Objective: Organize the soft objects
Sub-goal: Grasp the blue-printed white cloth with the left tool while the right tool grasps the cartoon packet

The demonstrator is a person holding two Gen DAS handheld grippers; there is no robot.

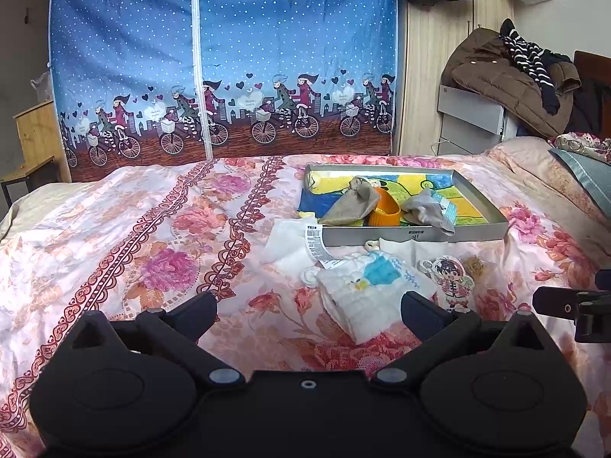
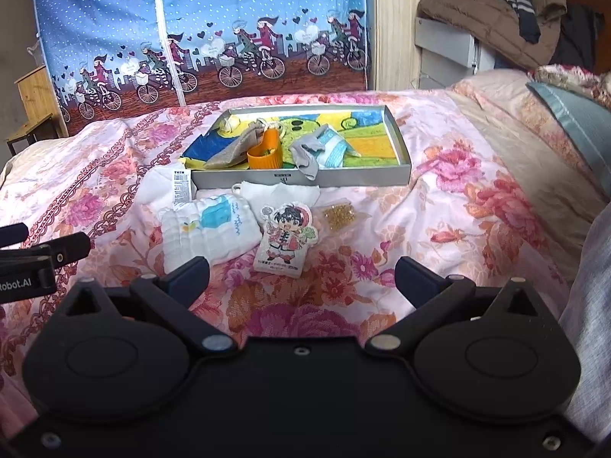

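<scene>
The left gripper (image 1: 309,313) is seen nearest the lens, held low over the flowered bedspread (image 1: 133,252) with its two fingers spread wide and nothing held between them; the right gripper (image 2: 301,278) is likewise spread wide and empty. The grey tray (image 2: 397,141) is taken as the landmark. Just in front of the tray's near wall, a folded white cloth with a blue print (image 2: 210,229) is laid on the bedspread, and a second white cloth with a printed label (image 1: 290,244) is spread at the tray's near left corner, partly under the folded one. Beside the folded cloth, in front of the tray, a flat cartoon-figure piece (image 2: 286,236) is laid, with a small packet of golden bits (image 2: 338,213) just to its right. A further white cloth (image 2: 282,192) is tucked against the tray's front wall. Inside the tray, a colourful drawn sheet (image 2: 362,133) is spread as a lining; on it a tan cloth pouch (image 2: 233,149) is rested at the left, an orange cup (image 2: 265,152) stands at the middle touching the pouch, and a grey sock (image 2: 307,152) is draped over the front wall beside a blue-and-white cloth (image 2: 334,145). Behind the tray, a blue bicycle-print curtain (image 1: 229,57) is hung.
</scene>
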